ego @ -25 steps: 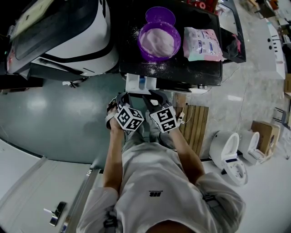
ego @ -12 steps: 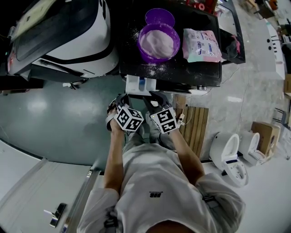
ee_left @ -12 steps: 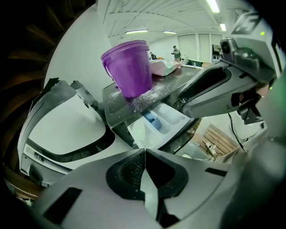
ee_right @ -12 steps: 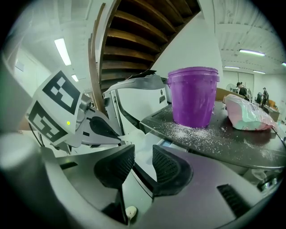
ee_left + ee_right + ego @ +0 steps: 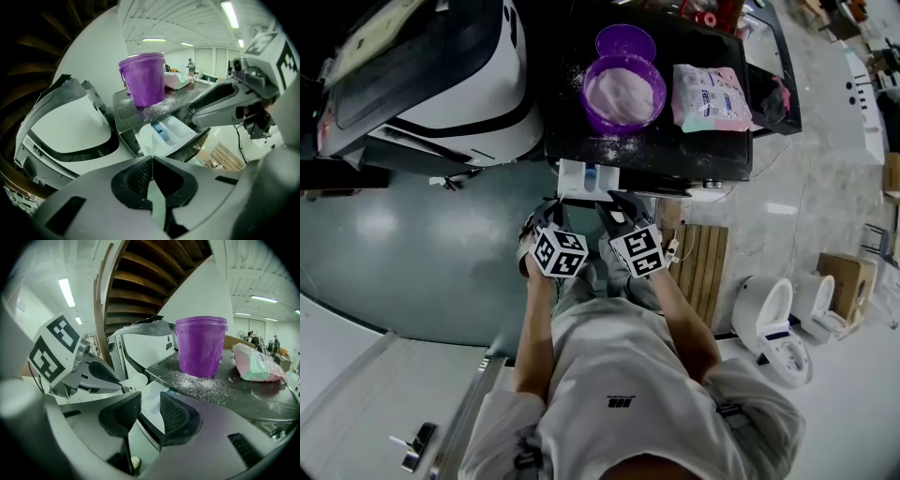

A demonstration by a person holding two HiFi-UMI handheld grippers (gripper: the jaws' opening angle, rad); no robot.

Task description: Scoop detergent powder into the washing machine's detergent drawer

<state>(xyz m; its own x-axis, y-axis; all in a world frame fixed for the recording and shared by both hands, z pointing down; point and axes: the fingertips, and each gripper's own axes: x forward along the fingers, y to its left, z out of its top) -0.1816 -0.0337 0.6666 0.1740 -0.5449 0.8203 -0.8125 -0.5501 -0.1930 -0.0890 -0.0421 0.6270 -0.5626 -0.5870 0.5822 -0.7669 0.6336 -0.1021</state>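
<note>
A purple bucket (image 5: 624, 92) of pale detergent powder stands on the black washing machine top (image 5: 581, 141); it also rises ahead as the bucket (image 5: 143, 79) and bucket (image 5: 201, 345). The white detergent drawer (image 5: 589, 175) is pulled out below it, and the drawer (image 5: 171, 131) shows a blue insert. My left gripper (image 5: 551, 208) is shut on a thin white scoop (image 5: 146, 139), whose bowl hovers just before the drawer; that scoop (image 5: 133, 380) appears empty. My right gripper (image 5: 614, 204) sits beside it, jaws open with nothing between them (image 5: 149, 411).
A purple lid (image 5: 625, 42) lies behind the bucket and a detergent bag (image 5: 712, 96) to its right. Spilled powder (image 5: 206, 380) dusts the machine top. A white appliance (image 5: 441, 84) stands at left, a wooden slat mat (image 5: 703, 267) and white floor units (image 5: 769, 314) at right.
Both grippers stay in front of the drawer; the left one has dropped slightly toward me. Nothing was taken or let go.
</note>
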